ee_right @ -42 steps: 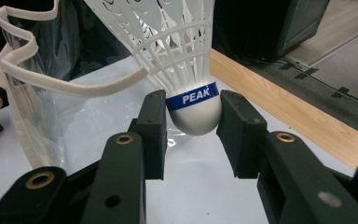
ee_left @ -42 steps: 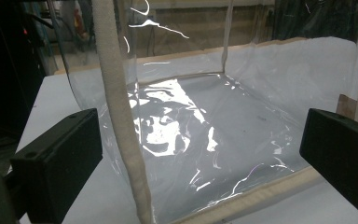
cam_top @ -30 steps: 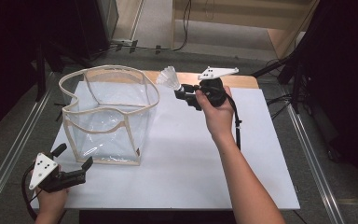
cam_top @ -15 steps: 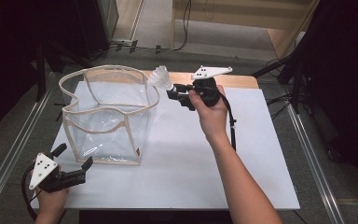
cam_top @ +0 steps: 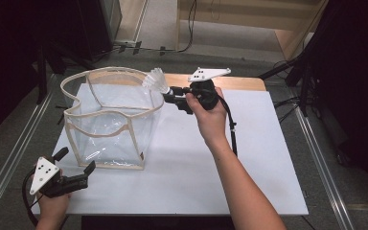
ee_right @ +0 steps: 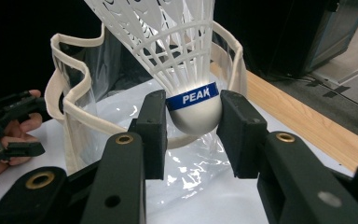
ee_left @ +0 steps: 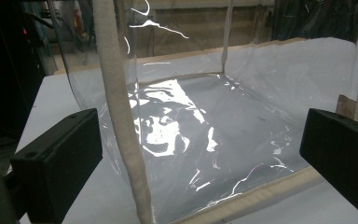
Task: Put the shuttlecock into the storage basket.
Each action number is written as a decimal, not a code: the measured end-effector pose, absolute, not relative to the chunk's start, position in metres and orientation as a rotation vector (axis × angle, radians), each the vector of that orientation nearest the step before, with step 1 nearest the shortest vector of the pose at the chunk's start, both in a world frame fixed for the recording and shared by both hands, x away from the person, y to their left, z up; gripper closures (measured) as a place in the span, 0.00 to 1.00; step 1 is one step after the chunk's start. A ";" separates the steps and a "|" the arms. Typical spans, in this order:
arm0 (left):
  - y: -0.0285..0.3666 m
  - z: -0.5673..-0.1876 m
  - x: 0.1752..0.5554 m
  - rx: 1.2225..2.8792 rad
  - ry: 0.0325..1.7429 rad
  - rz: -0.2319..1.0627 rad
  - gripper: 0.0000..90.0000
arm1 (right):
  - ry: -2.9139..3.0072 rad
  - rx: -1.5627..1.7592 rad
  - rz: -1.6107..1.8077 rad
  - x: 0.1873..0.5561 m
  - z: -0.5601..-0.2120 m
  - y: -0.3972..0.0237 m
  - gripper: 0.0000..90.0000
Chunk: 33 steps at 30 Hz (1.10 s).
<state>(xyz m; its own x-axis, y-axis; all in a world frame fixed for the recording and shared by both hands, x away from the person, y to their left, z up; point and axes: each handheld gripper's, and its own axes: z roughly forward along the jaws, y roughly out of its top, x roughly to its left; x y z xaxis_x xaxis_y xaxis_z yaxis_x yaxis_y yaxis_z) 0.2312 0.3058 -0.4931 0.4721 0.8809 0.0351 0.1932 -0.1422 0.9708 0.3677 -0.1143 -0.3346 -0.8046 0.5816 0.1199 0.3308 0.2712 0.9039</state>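
Desk point(cam_top: 249, 158); clear bag point(cam_top: 110, 120) standing open on it; left tool point(cam_top: 72, 181) wide, idle near the bag's front corner; right tool point(ee_right: 191, 123) clamped on shuttlecock point(ee_right: 177, 70) at the bag's rim, nearer than before; risk: skirt snags the floppy rim, dropping it outside.

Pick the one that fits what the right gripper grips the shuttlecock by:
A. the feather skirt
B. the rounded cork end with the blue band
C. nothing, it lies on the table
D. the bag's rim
B: in the right gripper view the right gripper has its jaws pressed on the white cork of the shuttlecock, at the blue band, the skirt pointing away toward the bag.
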 end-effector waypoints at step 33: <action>0.306 -0.493 0.231 1.628 0.945 0.786 0.00 | 2.343 0.845 1.622 0.366 -0.339 -0.086 0.46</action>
<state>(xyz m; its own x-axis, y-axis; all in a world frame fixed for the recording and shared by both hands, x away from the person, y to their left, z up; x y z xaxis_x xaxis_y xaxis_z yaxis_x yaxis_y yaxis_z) 0.2310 0.3061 -0.4929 0.4728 0.8806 0.0328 0.1934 -0.1400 0.9711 0.3661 -0.0857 -0.3390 -0.8251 0.5371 0.1755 0.3533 0.2479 0.9021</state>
